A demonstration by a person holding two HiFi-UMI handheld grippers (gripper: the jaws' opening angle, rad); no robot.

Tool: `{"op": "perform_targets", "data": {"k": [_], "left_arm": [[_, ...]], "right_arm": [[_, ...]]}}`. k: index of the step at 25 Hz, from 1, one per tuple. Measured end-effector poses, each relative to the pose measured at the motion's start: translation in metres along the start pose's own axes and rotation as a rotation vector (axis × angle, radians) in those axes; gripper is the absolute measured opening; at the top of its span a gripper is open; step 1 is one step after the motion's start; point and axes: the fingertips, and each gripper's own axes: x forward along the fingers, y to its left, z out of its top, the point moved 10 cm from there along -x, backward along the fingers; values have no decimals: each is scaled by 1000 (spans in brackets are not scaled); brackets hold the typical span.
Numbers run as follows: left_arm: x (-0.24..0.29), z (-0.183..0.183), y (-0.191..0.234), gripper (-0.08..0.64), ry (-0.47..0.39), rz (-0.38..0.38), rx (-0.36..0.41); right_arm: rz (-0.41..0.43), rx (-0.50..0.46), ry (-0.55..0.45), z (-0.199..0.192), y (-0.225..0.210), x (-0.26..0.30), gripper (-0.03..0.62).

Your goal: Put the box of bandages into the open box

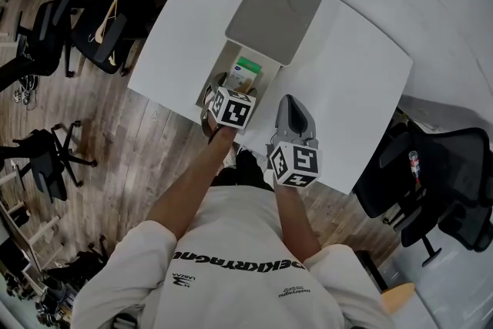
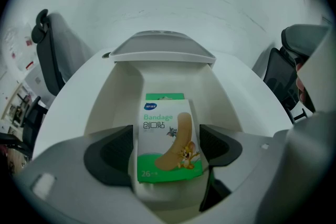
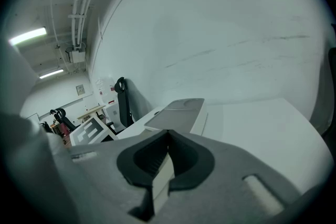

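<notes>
- I am watching my left claw pointing steeply down into the open box, and its jaws are standing wide apart.
- The box of bandages is lying between the two dark pads, but the pads are not pressing on it. A thin gap is showing on each side, so the claw is not holding anything.
- The box of bandages is resting inside the open box, with its printed green and white face turned up toward the claw.
- The open box is sitting on the white table, near the table's left edge. Its grey lid is lying open on the far side.
- My right claw is keeping its jaws together, with nothing between them. It is staying over the table, to the right of the open box and apart from it.
- I cannot tell if the right claw is touching the table.
</notes>
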Motion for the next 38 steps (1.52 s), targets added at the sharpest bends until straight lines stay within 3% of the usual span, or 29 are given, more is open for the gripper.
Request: {"op": "perform_targets", "data": {"k": [10,16,38], "left_arm": [[-14,2,0,414,-40,16,-1],[-32,3,-5,382,-98,33,3],[-100,-12,-14,153,-307,59,-33]], "right_arm": [[1,-6,-13,3,3,-5,-2],[4,-15,-23,5,7,-12,-2],[34,-69,-64,17,33,-43,-2]]}}
